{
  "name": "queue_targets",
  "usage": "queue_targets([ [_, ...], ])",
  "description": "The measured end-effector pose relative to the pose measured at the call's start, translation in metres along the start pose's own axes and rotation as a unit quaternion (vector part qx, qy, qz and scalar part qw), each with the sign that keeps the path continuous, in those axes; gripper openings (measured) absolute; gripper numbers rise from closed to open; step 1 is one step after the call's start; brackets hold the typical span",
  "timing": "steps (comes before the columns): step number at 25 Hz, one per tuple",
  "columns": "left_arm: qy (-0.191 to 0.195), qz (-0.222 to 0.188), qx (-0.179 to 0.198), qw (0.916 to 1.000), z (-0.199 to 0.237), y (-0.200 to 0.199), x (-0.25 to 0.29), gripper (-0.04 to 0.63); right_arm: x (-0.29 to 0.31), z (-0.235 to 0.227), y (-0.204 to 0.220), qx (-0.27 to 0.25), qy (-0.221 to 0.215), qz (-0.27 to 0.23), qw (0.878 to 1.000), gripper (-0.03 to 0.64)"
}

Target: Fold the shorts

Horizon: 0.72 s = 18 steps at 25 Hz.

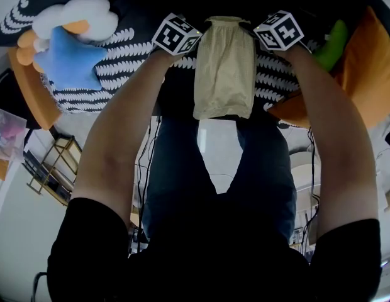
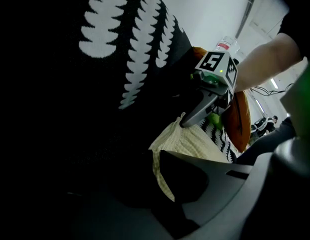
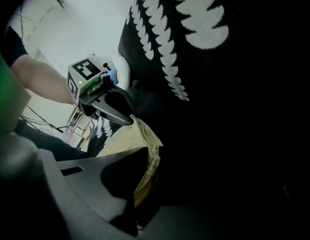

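Note:
The pale yellow shorts point(image 1: 224, 68) lie flat on a black blanket with white leaf shapes point(image 1: 122, 61), waistband at the far end. My left gripper point(image 1: 196, 31) is at the waistband's left corner and my right gripper point(image 1: 258, 30) at its right corner, their jaws mostly hidden behind the marker cubes. In the left gripper view the jaws of my left gripper point(image 2: 157, 166) are shut on the shorts' edge point(image 2: 195, 141). In the right gripper view my right gripper point(image 3: 145, 171) is likewise shut on the cloth's edge point(image 3: 130, 139).
A blue star plush point(image 1: 69, 58) and a white plush point(image 1: 82, 14) lie at the left of the blanket. An orange cushion point(image 1: 365, 61) and a green object point(image 1: 330, 46) sit at the right. A wooden rack point(image 1: 53, 168) stands on the floor below left.

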State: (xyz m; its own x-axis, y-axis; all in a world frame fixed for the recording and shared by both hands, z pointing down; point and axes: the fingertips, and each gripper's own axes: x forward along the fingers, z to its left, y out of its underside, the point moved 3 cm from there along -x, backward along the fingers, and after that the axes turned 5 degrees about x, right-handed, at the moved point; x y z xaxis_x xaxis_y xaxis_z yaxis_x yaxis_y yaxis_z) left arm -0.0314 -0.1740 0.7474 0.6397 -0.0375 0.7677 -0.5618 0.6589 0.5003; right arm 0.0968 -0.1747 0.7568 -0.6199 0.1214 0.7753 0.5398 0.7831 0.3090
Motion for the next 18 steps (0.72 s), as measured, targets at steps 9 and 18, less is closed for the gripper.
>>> queue_targets([
  [9,-0.029,-0.026,0.061,0.9974,0.006,-0.054,-0.037,0.055,-0.046,-0.001,-0.041,-0.013,0.042,-0.053,0.998,0.067],
  [18,-0.037,-0.036,0.161,0.9855,-0.011,-0.078,-0.072,0.049,-0.087,0.032,-0.059,-0.119,0.121,-0.090,0.981,0.069],
])
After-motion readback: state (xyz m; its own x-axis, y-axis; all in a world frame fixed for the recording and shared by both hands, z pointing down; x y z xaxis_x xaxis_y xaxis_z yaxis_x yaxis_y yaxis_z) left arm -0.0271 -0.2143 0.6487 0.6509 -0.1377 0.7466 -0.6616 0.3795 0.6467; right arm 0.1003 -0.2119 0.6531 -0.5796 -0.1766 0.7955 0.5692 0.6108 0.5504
